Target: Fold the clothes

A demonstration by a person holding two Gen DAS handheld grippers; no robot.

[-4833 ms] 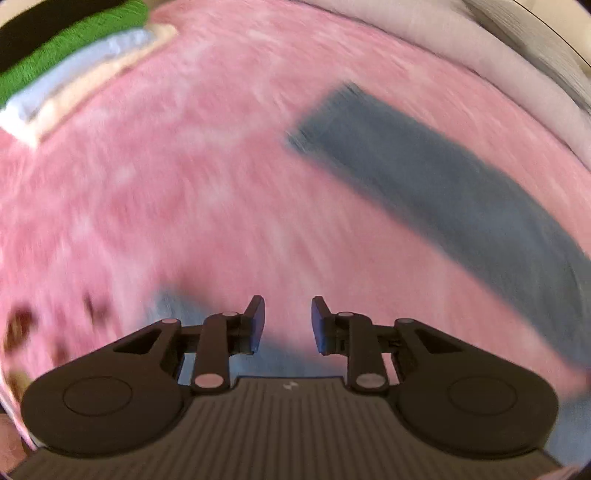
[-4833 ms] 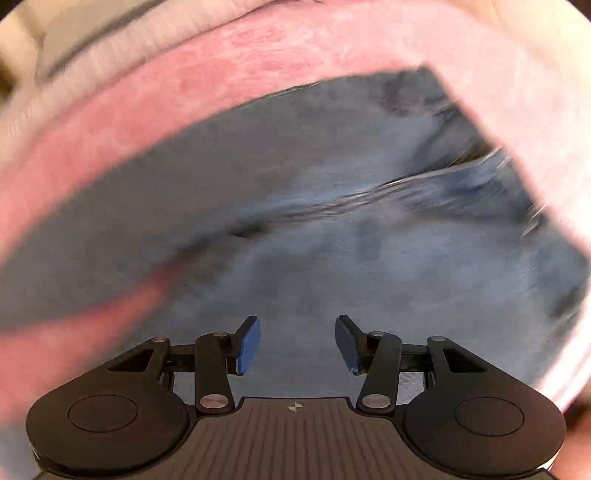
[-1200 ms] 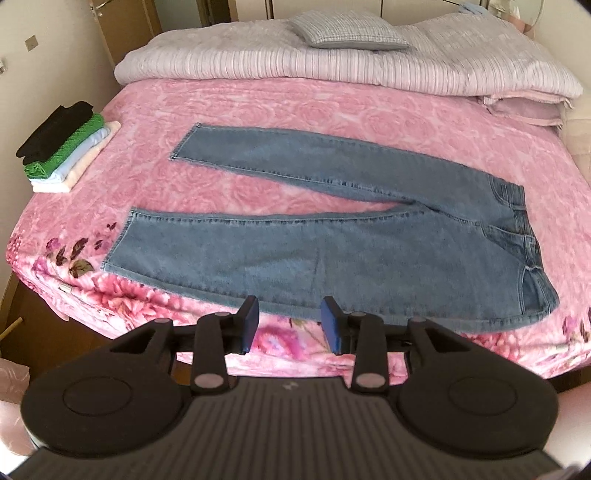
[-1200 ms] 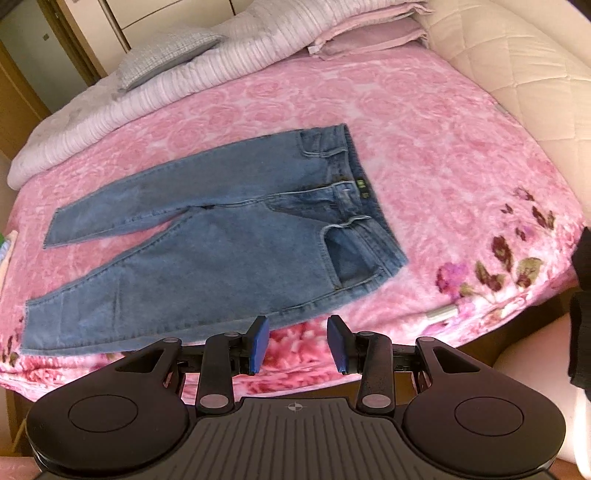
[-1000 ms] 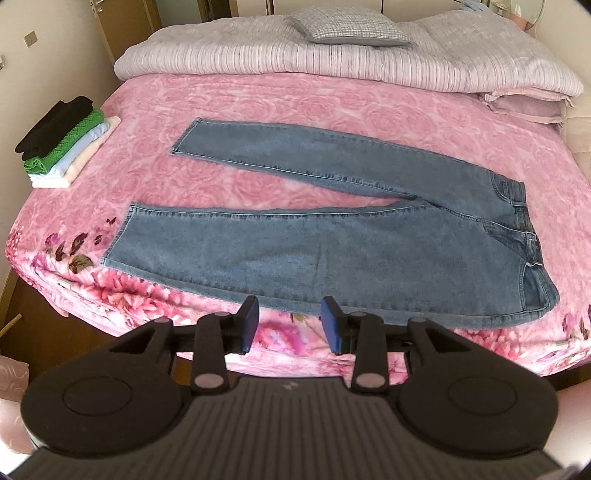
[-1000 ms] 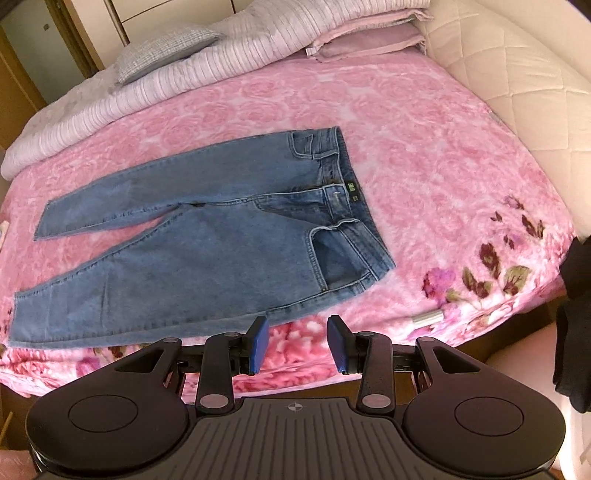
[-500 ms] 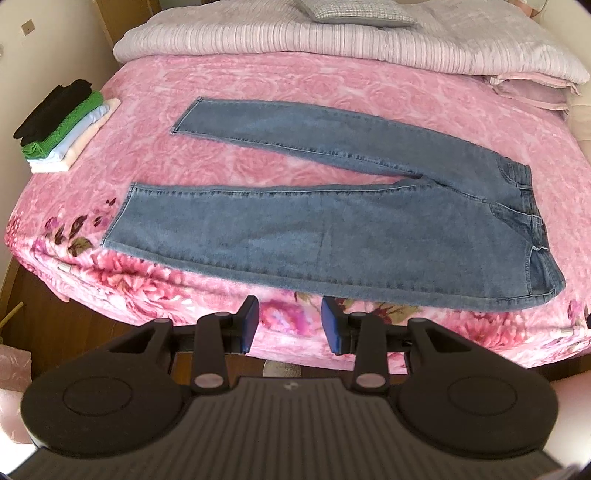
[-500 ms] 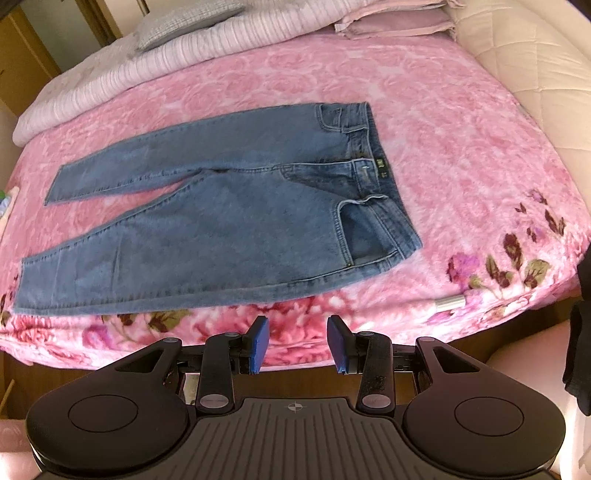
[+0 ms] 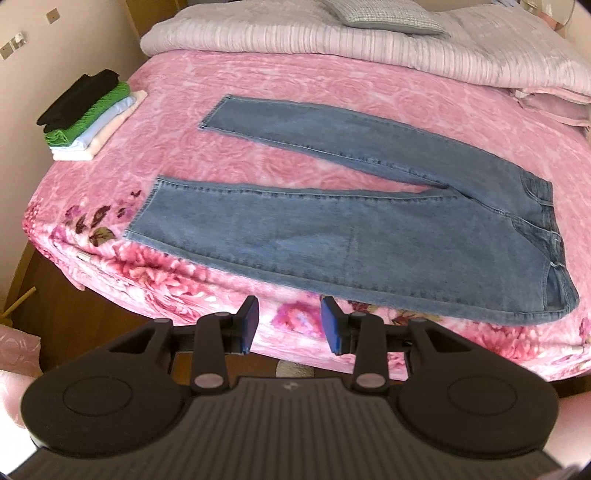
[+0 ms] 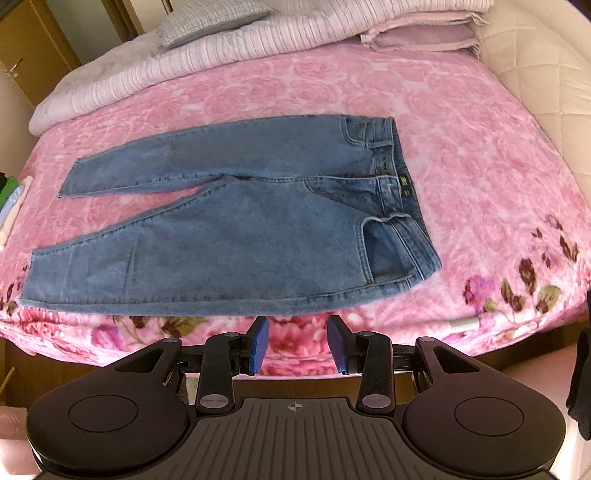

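Observation:
A pair of blue jeans (image 9: 369, 236) lies flat on the pink rose-patterned bedspread (image 9: 332, 96), legs spread towards the left and waistband at the right. In the right wrist view the jeans (image 10: 240, 236) show a pocket and waistband (image 10: 395, 192) on the right. My left gripper (image 9: 289, 325) hovers off the bed's near edge, below the nearer leg, open with nothing between its blue pads. My right gripper (image 10: 298, 341) also hangs off the near edge, below the hip area, open and empty.
A stack of folded clothes (image 9: 88, 114), black and green on top, sits at the bed's far left corner. A striped quilt (image 9: 332, 40) and a grey pillow (image 9: 384, 13) lie along the back. A padded headboard (image 10: 543, 74) stands at the right. Wooden floor (image 9: 92, 314) lies below.
Both grippers have drawn slightly back from the bed, so more of its front edge and floor show. The jeans lie unmoved and both grippers stay open.

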